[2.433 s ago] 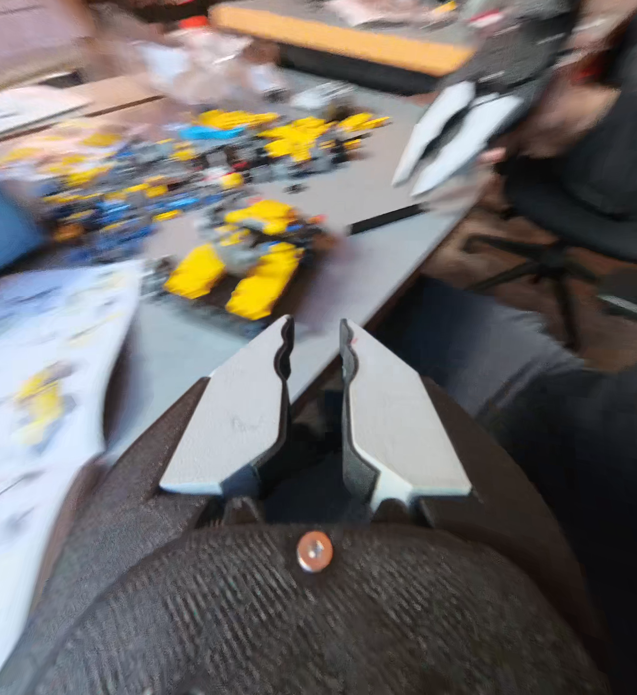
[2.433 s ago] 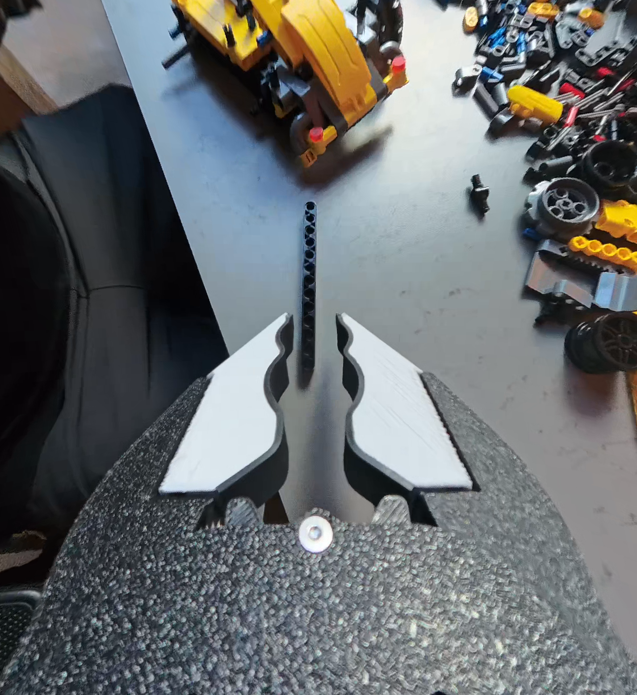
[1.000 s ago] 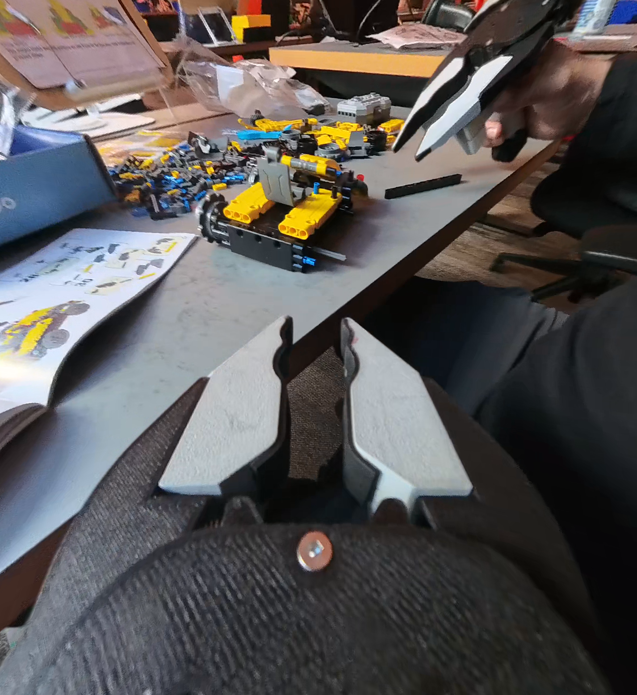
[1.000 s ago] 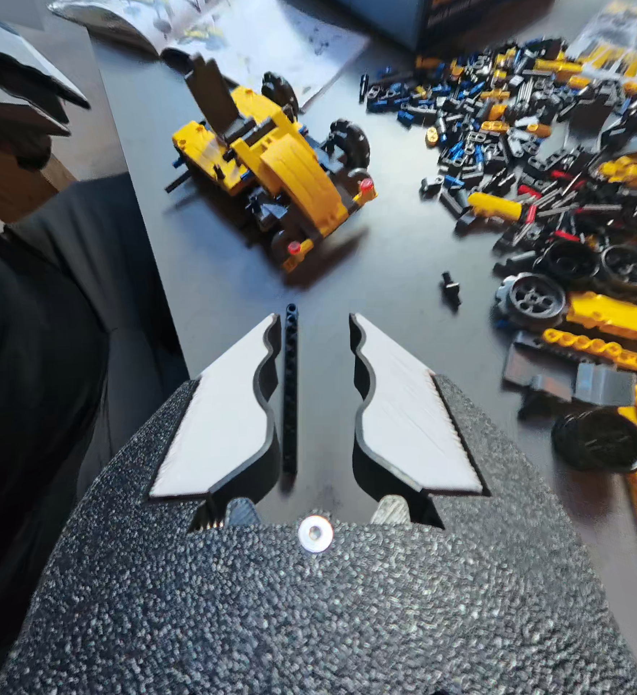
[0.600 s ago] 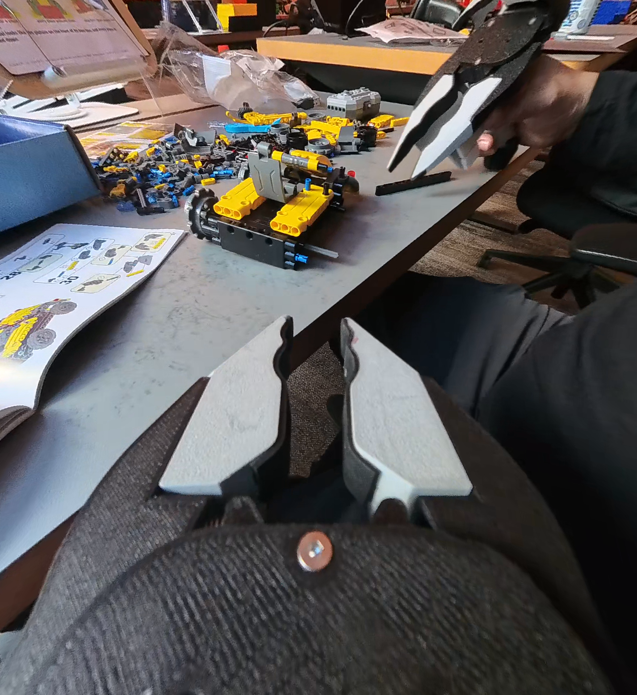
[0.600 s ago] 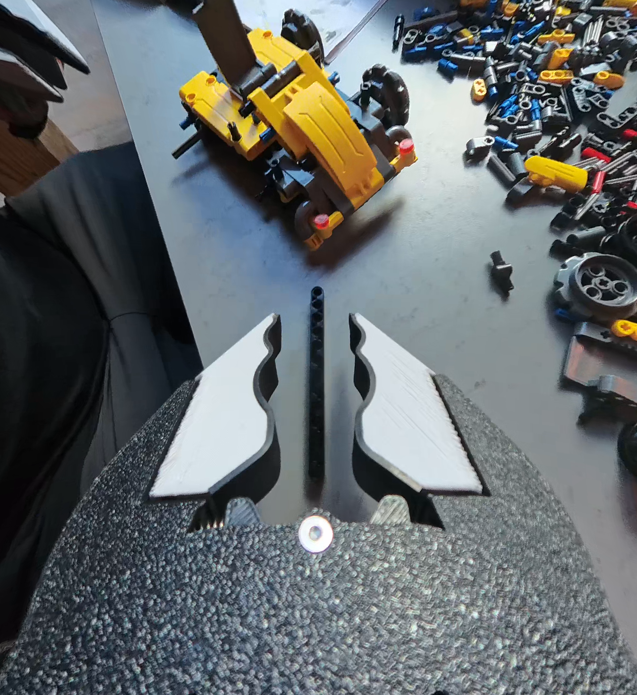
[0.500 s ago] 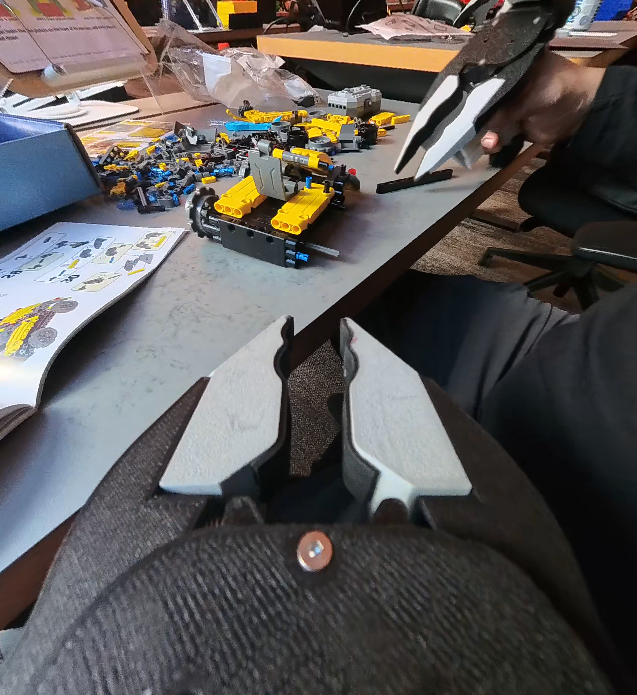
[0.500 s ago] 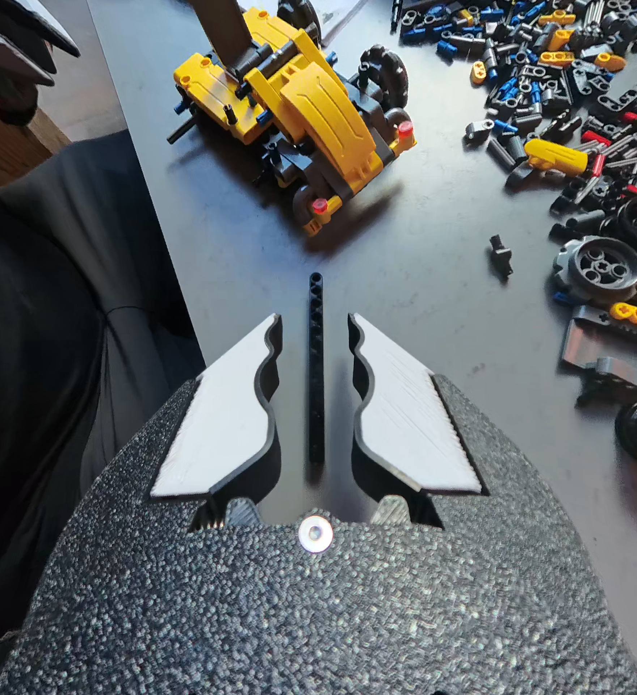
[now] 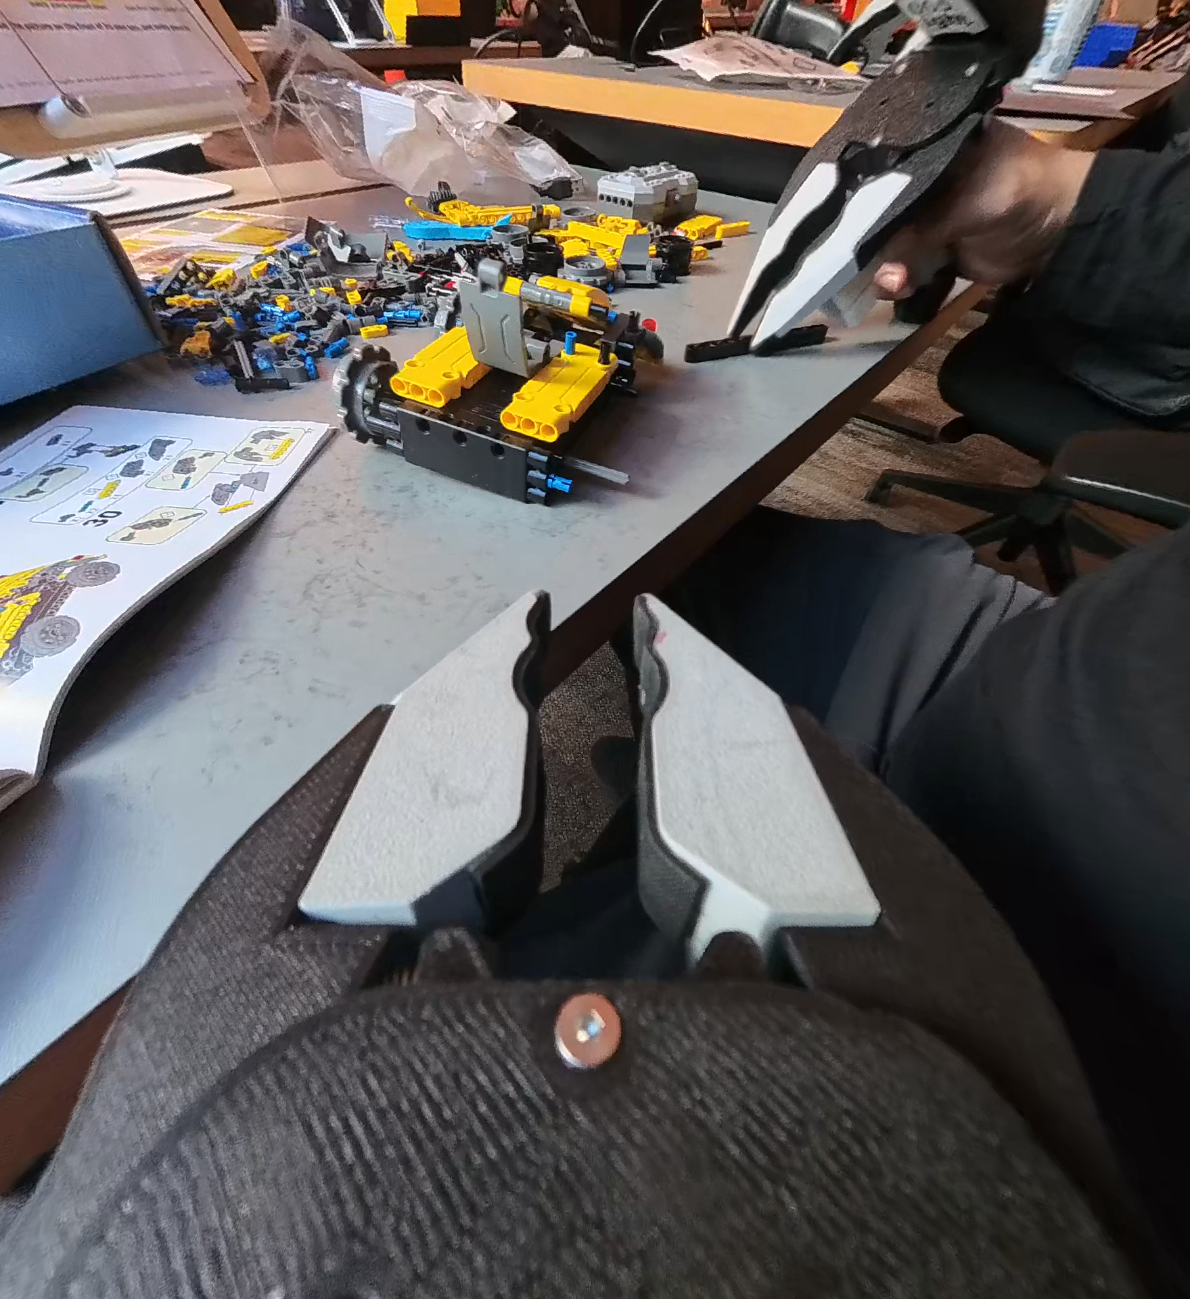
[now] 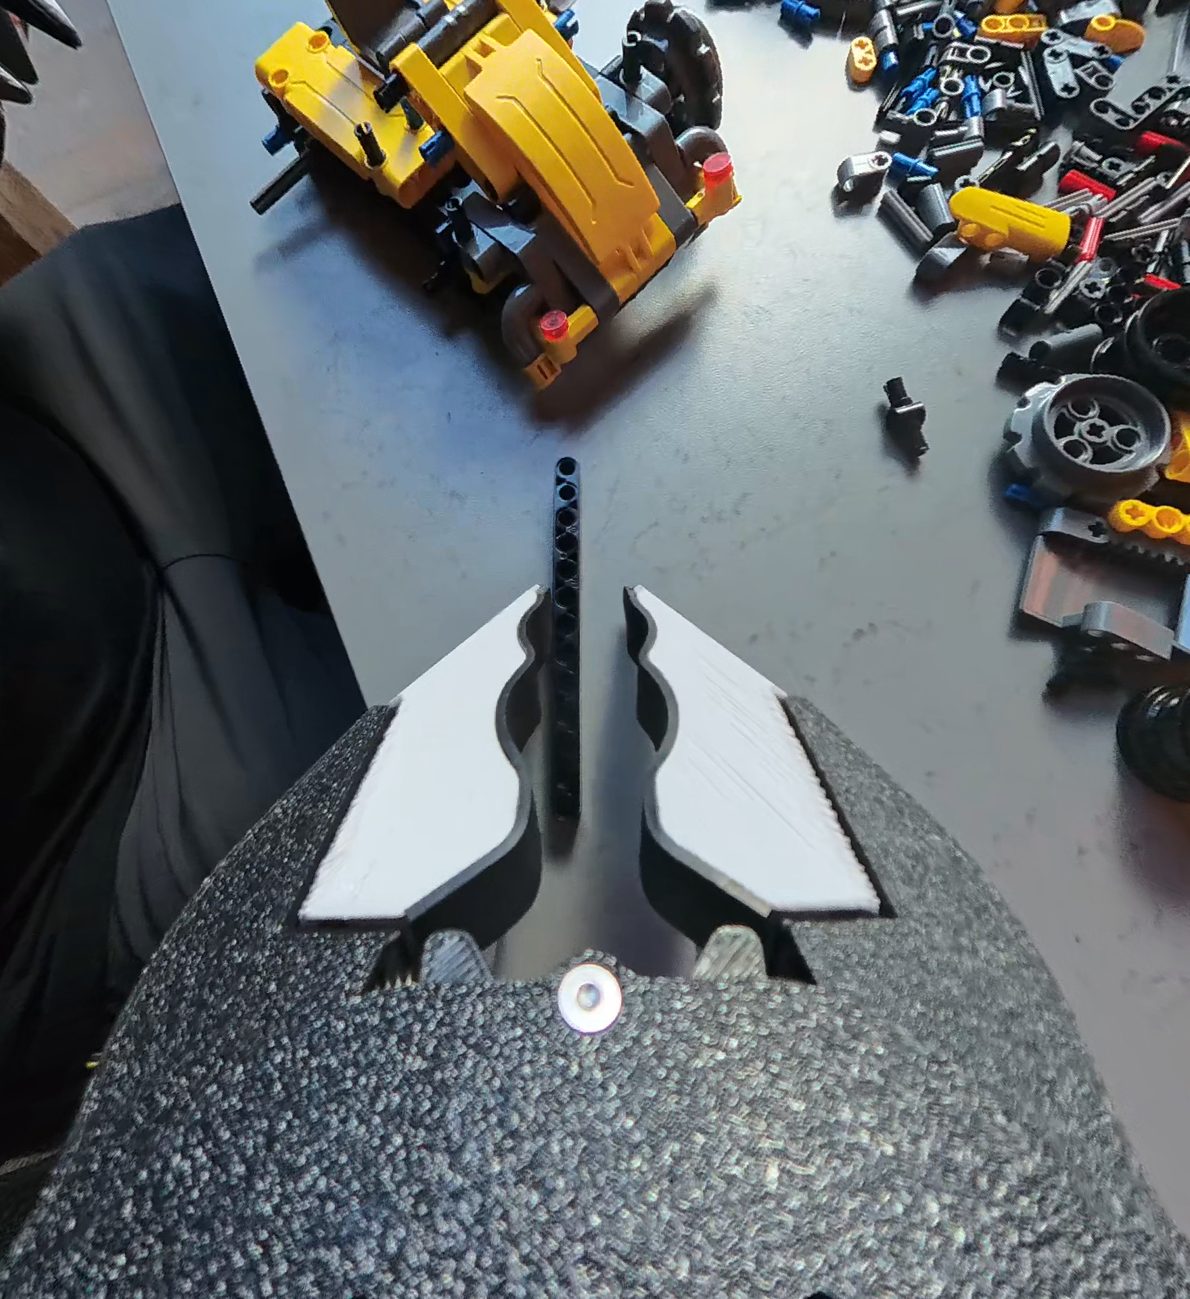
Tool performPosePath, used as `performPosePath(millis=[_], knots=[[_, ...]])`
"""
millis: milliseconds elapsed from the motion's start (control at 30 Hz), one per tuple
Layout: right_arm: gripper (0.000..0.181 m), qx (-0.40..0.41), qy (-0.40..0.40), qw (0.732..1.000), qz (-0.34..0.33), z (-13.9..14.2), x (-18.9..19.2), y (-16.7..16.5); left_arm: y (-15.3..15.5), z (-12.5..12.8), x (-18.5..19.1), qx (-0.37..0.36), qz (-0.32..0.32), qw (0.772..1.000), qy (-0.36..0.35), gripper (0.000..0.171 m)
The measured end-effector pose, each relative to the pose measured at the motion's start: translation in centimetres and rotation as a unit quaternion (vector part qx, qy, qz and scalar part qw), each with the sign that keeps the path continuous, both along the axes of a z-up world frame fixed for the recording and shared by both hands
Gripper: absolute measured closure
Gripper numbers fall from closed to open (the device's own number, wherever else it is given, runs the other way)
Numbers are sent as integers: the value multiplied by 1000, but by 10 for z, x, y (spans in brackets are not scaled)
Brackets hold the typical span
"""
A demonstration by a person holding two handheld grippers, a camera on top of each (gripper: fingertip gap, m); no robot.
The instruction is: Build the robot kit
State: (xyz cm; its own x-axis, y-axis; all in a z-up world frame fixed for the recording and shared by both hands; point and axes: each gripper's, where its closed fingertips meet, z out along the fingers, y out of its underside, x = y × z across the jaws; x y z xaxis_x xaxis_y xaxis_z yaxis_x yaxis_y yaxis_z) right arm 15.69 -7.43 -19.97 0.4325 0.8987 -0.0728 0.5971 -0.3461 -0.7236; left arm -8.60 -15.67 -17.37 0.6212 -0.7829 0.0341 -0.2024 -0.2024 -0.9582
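Right gripper (image 10: 585,597), jaws parted, straddles the long black holed beam (image 10: 566,632) lying flat on the grey table (image 10: 753,562) just short of the yellow vehicle model (image 10: 507,154), aligned lengthwise between both fingers without clamping it; left gripper (image 9: 590,618) hangs empty, slightly parted, off the table edge.

beam (image 10: 566,632) before model (image 10: 507,162) | loose parts (image 10: 1105,281) right of both

The black beam (image 10: 566,632) is long, thin and pierced with a row of round holes; it lies flat on the grey table (image 10: 753,562), near its edge. It sits just short of the yellow vehicle model (image 10: 507,154), one end pointing toward it; the right gripper (image 10: 585,604) straddles it, fingers apart, the left one touching its side.
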Motion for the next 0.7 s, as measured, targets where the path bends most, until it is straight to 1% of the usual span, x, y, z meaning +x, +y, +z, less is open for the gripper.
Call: performPosePath(millis=[200, 433, 567, 700], knots=[[167, -10, -10, 1000, 13, -3, -7, 6, 2, 2, -3, -7, -5, 1000, -17, 151], [162, -41, 12, 999, 22, 1, -19, 13, 4, 2, -7, -23, -8, 999, -38, 152], [161, -41, 56, 997, 12, 17, -23, 20, 4, 2, -7, -26, -12, 999, -38, 151], [162, -11, 107, 994, -33, 40, -13, 39, 4, 4, -8, -19, -8, 999, -41, 152]])
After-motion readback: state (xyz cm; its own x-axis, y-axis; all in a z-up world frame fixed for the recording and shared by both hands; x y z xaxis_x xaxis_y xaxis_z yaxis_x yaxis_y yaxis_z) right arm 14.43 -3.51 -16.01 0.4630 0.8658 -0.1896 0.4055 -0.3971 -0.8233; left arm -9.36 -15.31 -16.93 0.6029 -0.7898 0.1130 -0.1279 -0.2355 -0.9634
